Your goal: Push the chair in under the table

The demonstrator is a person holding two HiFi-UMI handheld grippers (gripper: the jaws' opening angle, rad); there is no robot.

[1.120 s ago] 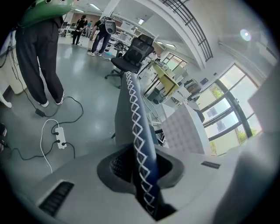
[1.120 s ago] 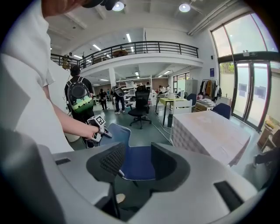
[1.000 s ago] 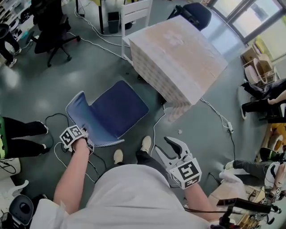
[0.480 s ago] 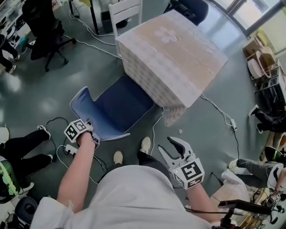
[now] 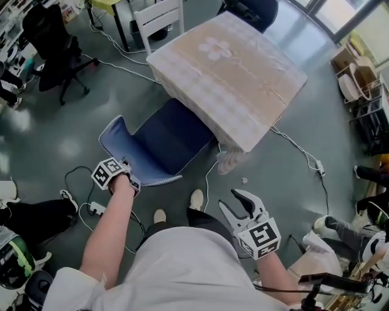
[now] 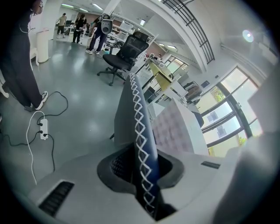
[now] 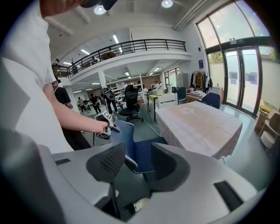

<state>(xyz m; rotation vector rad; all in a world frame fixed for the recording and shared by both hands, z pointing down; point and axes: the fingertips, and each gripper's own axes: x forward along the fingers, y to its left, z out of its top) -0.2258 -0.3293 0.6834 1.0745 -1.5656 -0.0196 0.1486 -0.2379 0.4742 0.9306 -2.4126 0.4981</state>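
Note:
A blue chair (image 5: 164,143) with white-stitched edging stands at the near side of a table (image 5: 231,67) draped in a beige checked cloth; the far part of its seat lies under the table's edge. My left gripper (image 5: 132,181) is shut on the top edge of the backrest, and that edge (image 6: 141,144) runs up between the jaws in the left gripper view. My right gripper (image 5: 240,206) hangs open and empty at my right side, apart from the chair. In the right gripper view the chair (image 7: 146,153) and the table (image 7: 201,122) lie beyond the open jaws.
A white slatted chair (image 5: 159,18) and a dark chair (image 5: 252,9) stand at the table's far side. A black office chair (image 5: 55,42) is at far left. Cables (image 5: 298,152) and a power strip (image 5: 97,209) lie on the grey floor. Someone's legs (image 5: 30,218) are at left.
The chair has slid toward the table, its seat now further under the cloth edge. My left gripper went with the backrest, still shut on it. The right gripper followed forward, still open.

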